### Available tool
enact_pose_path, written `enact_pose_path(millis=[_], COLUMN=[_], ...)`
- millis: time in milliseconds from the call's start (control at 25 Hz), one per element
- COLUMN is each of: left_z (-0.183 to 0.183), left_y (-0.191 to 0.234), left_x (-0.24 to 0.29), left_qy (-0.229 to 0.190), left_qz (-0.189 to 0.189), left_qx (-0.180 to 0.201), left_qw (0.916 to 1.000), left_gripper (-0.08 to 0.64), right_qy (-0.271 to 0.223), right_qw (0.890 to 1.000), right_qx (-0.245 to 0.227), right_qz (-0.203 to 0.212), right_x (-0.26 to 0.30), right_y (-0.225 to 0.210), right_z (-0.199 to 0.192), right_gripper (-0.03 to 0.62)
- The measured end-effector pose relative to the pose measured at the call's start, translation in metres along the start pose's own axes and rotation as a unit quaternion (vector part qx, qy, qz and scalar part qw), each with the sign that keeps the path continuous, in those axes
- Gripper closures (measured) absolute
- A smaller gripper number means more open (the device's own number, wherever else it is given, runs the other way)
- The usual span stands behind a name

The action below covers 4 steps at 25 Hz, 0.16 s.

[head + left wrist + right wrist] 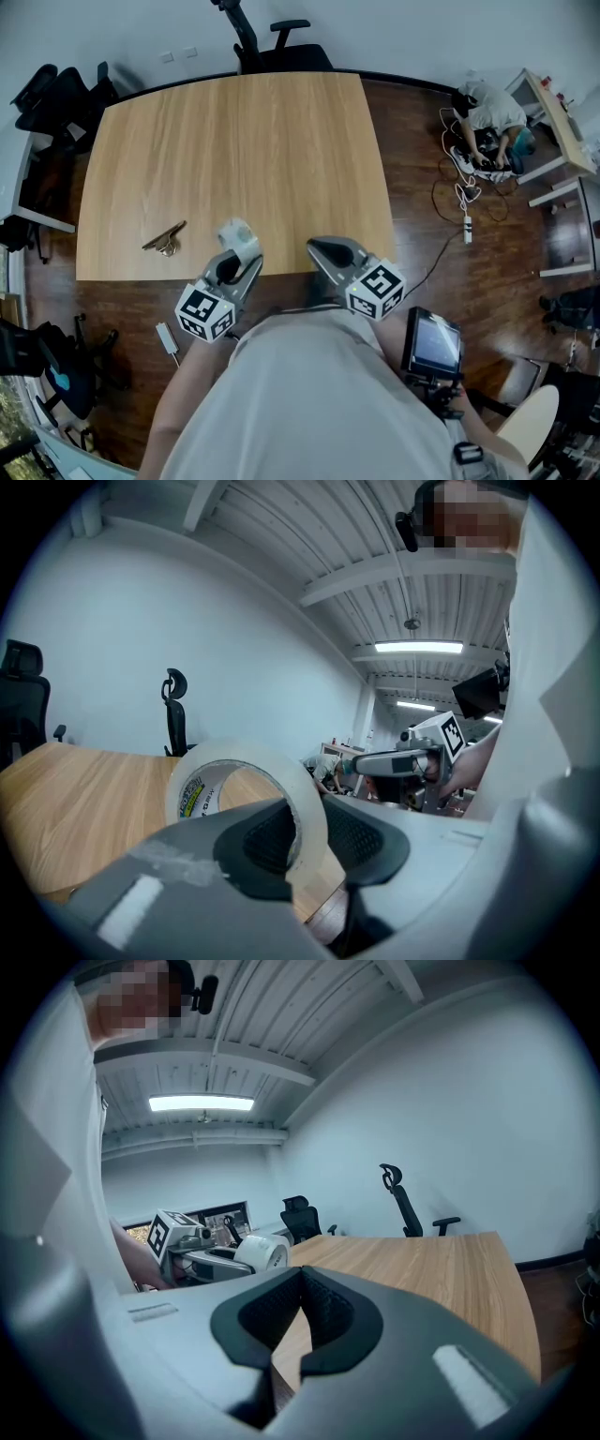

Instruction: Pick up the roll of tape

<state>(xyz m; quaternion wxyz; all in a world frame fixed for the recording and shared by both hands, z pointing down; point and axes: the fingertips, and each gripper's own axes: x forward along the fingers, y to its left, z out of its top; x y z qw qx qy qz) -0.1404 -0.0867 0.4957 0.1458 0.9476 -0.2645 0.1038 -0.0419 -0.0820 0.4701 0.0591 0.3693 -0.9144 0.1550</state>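
We've got tape roll pinched by its wall in left gripper: jaws half closed, one inside core. Roll sits at near edge of bench, looks lifted clear. Right gripper just right of it, jaws together, empty.

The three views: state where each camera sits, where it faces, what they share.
Head view: on the person's head, facing steeply down at the table; torso, left gripper, right gripper show.
Left gripper view: on the left gripper, facing along jaws clamping the roll of tape, over the table.
Right gripper view: on the right gripper, facing along shut, empty jaws over the table.
Shared: each gripper view shows the other gripper.
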Motion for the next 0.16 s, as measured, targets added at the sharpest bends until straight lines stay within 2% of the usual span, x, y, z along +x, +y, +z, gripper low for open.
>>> enact_pose_path(millis=[160], left_z=[-0.001], left_y=[0.0023], left_x=[0.0022], left_qy=[0.004], left_qz=[0.0], left_qx=[-0.003], left_qw=[1.0], left_gripper=[0.46], right_qy=[0.001], right_qw=[1.0], right_qx=[0.003], right_qz=[0.003], right_x=[0.0011], right_y=[-0.0017], right_z=[-0.0001], right_gripper=[0.586])
